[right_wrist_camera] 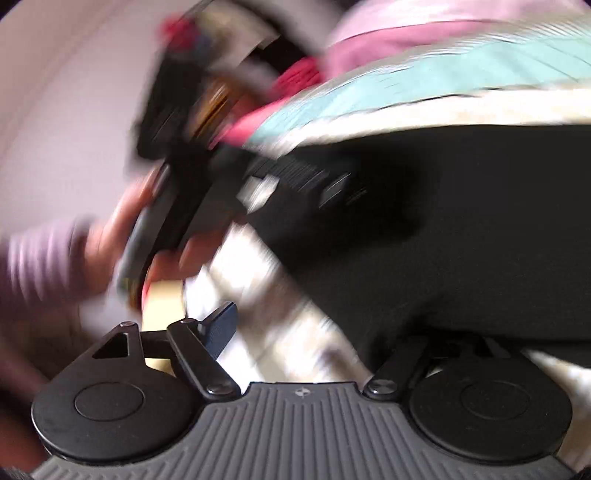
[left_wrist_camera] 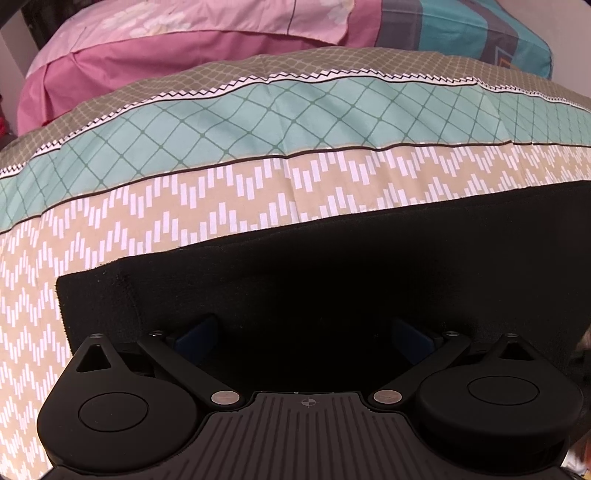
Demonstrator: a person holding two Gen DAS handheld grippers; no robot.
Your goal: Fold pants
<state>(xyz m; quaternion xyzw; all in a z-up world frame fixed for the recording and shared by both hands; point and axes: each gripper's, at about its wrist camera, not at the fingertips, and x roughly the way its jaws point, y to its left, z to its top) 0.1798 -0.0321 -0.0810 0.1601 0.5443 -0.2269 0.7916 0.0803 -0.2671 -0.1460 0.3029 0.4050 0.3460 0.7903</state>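
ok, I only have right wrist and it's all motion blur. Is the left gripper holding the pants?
Observer: No. In the left wrist view the left gripper is open, with its fingers spread wide over the black pants.
Operator: Pants bunched or flat?
Observer: Flat on the patterned bedsheet, with a straight far edge and a square corner at the left.
Operator: Anything beyond them?
Observer: A pink pillow and a teal-and-grey pillow lie at the far side of the bed, well apart from the pants.
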